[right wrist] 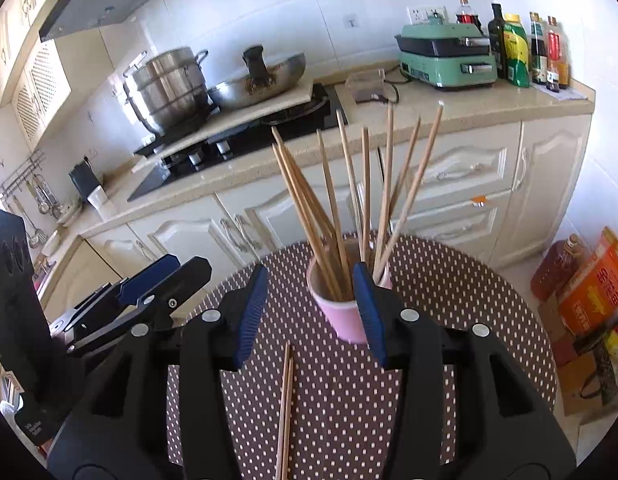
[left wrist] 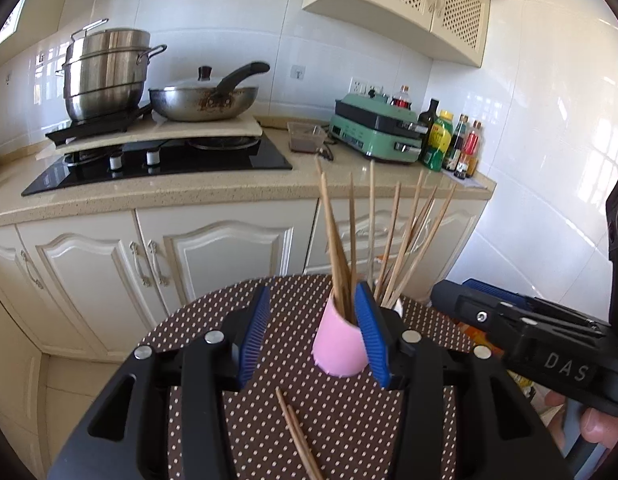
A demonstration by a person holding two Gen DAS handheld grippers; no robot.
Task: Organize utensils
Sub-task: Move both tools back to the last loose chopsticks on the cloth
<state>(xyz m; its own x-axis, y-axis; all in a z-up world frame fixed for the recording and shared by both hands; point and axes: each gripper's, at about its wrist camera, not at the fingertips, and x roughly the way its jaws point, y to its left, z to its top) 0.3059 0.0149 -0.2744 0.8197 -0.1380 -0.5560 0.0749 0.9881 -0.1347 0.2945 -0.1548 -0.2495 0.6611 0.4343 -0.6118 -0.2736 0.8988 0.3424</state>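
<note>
Two loose wooden chopsticks (right wrist: 285,408) lie side by side on your round brown table with white polka dots (right wrist: 489,280), nearer you than the pink plastic cup (right wrist: 343,318). The cup stands upright, holding a fan of bamboo chopsticks (right wrist: 349,200). Your left gripper (left wrist: 313,340) is partly open, empty; the cup sits just beside its right finger. Your right gripper (right wrist: 309,312) is likewise partly open, gripping nothing, with the cup at its right finger.
</note>
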